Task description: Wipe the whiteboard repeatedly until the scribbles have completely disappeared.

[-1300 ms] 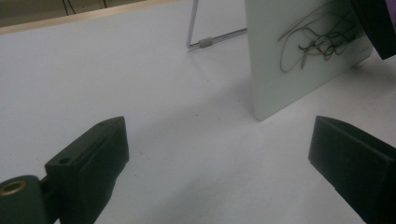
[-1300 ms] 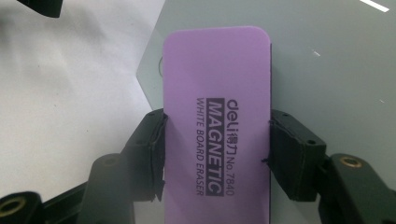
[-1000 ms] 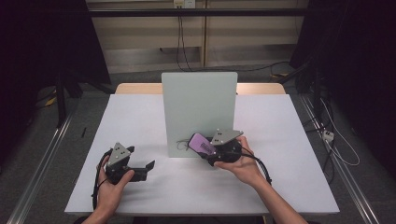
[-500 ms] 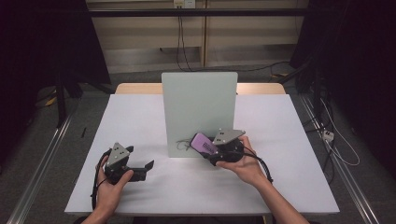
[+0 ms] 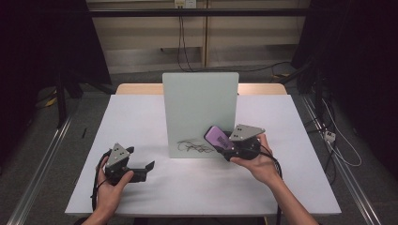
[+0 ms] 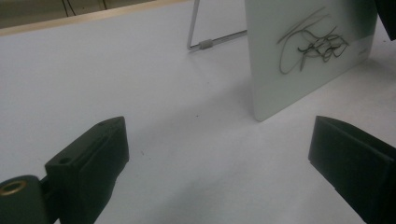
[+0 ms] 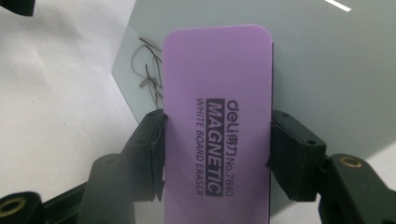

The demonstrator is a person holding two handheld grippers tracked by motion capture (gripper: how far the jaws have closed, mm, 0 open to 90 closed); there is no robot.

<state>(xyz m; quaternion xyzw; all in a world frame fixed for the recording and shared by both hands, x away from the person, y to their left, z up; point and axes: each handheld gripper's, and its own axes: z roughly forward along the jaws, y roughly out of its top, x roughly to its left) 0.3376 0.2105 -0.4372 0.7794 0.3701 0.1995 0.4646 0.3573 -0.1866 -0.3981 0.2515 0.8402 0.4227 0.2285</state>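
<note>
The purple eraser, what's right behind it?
Behind the purple eraser, clamped in the right tongs, stands the whiteboard. Scribbles show beside it; any marks directly behind it are covered.

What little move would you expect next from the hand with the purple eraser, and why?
Probably a short slide of the purple eraser left and down onto the scribble. The right claw is shut on the eraser, which sits at the whiteboard just right of those marks, and the marks are not yet wiped.
</note>
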